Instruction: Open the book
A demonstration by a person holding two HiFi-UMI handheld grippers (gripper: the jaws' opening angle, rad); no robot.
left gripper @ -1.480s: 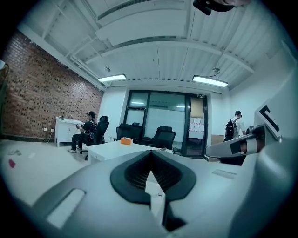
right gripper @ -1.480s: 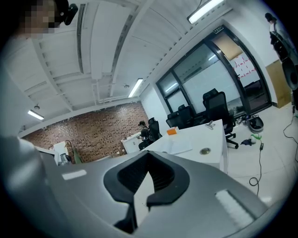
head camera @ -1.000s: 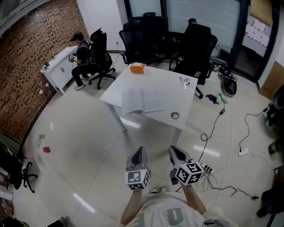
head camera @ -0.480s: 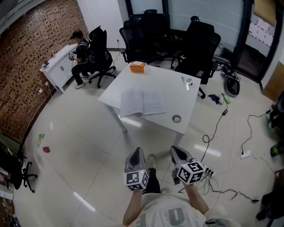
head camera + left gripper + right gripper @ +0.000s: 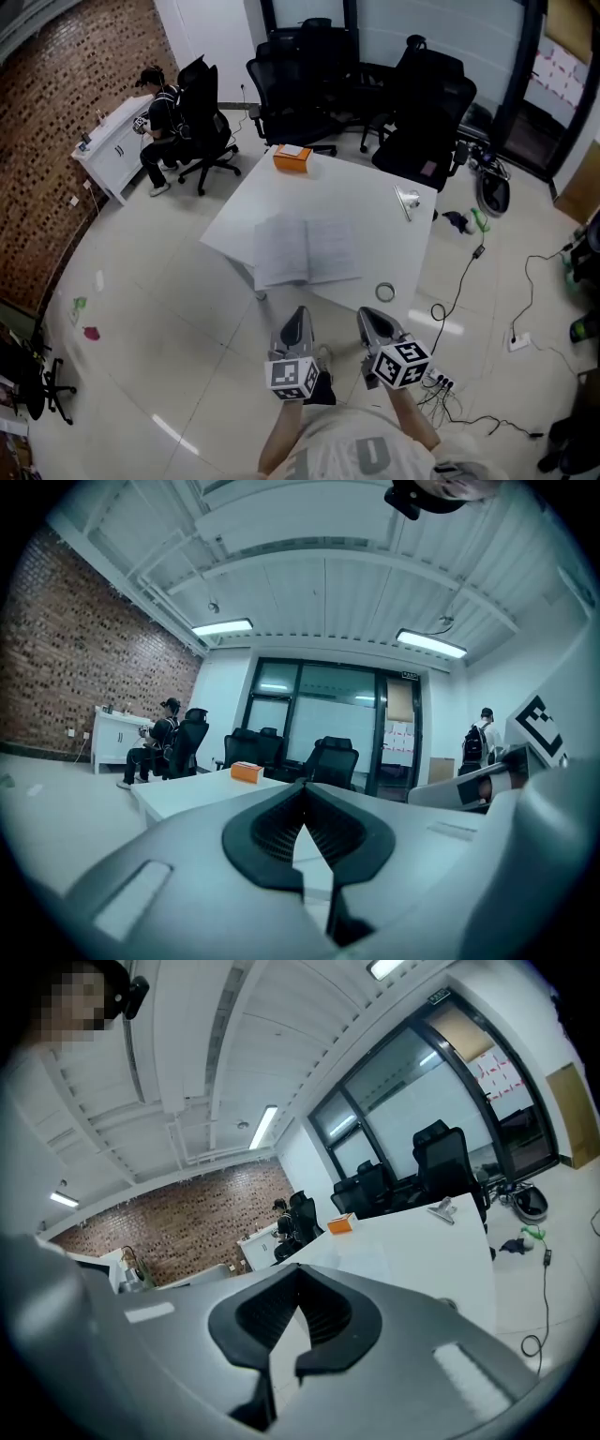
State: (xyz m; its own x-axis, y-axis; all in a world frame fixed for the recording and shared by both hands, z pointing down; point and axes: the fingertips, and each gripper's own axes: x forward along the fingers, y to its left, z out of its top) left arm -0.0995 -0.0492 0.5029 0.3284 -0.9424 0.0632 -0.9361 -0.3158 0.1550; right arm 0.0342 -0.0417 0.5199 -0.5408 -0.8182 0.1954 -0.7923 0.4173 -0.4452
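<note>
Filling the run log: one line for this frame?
phase: short of table | left gripper: shut, empty | right gripper: shut, empty | book: open flat on table, untouched

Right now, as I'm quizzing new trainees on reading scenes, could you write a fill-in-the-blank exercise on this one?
The book on the white table lies ____.
The box at the table's far edge is ____ in colour.
The left gripper and the right gripper both have empty jaws that are ____.
Missing: open; orange; shut.

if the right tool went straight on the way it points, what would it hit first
Probably the near edge of the white table, close to the tape roll. Nothing shows between the right tool and it, though depth is unclear.
</note>
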